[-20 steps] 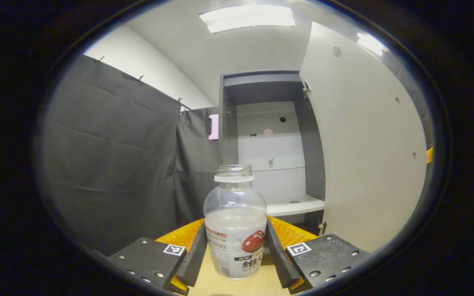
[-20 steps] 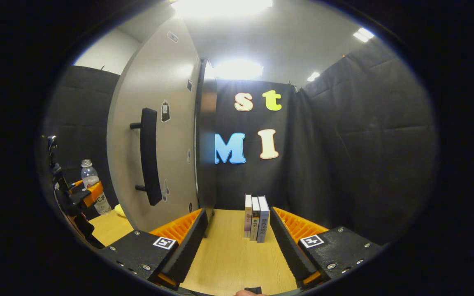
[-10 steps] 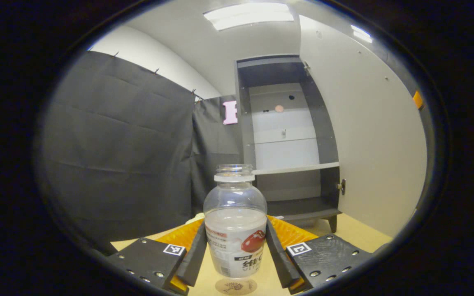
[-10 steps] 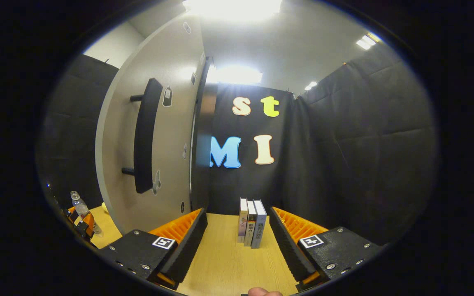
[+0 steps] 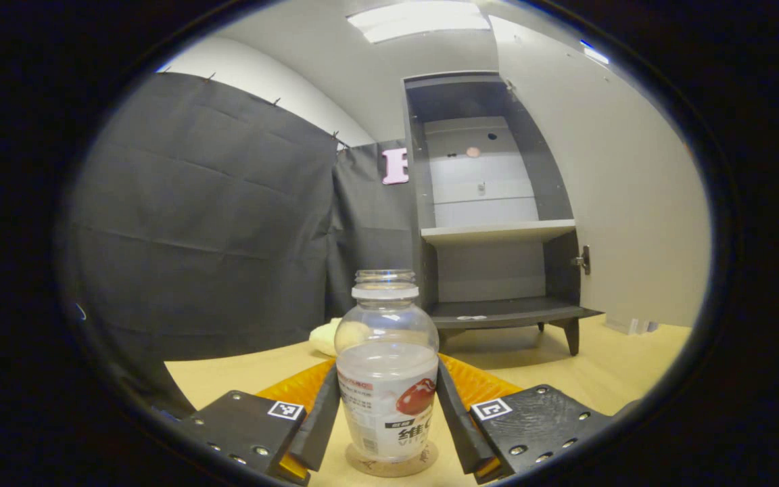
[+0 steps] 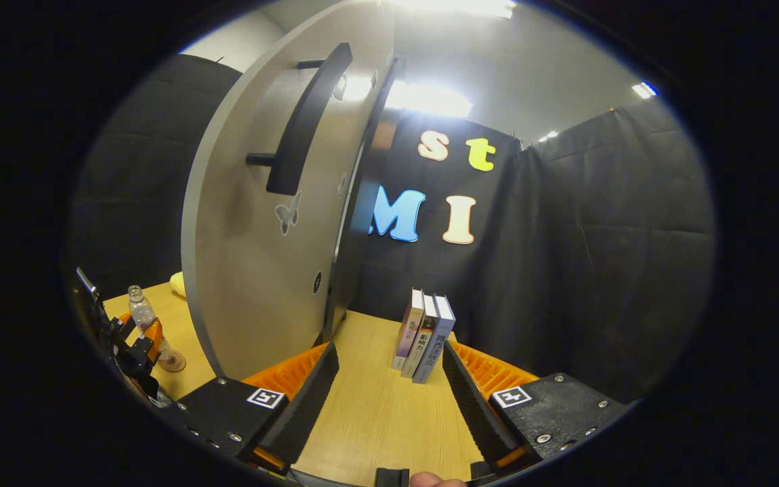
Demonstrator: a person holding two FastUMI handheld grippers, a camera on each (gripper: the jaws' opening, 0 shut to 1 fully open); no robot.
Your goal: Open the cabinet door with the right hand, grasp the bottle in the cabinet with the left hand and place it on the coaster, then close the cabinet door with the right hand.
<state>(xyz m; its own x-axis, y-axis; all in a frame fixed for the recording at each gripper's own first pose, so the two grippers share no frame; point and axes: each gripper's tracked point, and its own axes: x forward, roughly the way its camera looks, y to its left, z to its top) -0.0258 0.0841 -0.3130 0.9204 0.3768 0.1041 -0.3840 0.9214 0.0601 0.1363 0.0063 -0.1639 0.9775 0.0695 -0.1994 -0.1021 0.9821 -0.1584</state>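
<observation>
A clear, capless bottle (image 5: pixel 387 365) with a red-fruit label stands between the fingers of my left gripper (image 5: pixel 387 412), which is shut on it. Its base meets a round coaster (image 5: pixel 389 468) on the wooden table. Behind it the grey cabinet (image 5: pixel 491 203) stands with its door (image 5: pixel 626 203) swung wide. In the right gripper view my right gripper (image 6: pixel 386 406) is open and holds nothing, low over the table beside the door's outer face (image 6: pixel 261 270), under the black handle (image 6: pixel 308 115). Far left there, the left gripper (image 6: pixel 134 341), bottle (image 6: pixel 139 312) and coaster (image 6: pixel 173 366) appear.
Three books (image 6: pixel 425 333) stand upright on the table ahead of my right gripper. A pale yellow object (image 5: pixel 325 336) lies near the cabinet's left foot. The cabinet has a white shelf (image 5: pixel 498 231). Black cloth walls close in the table.
My left gripper has carried the bottle down and away from the cabinet onto the coaster. My right gripper has dropped lower, so the door handle now sits higher in its view.
</observation>
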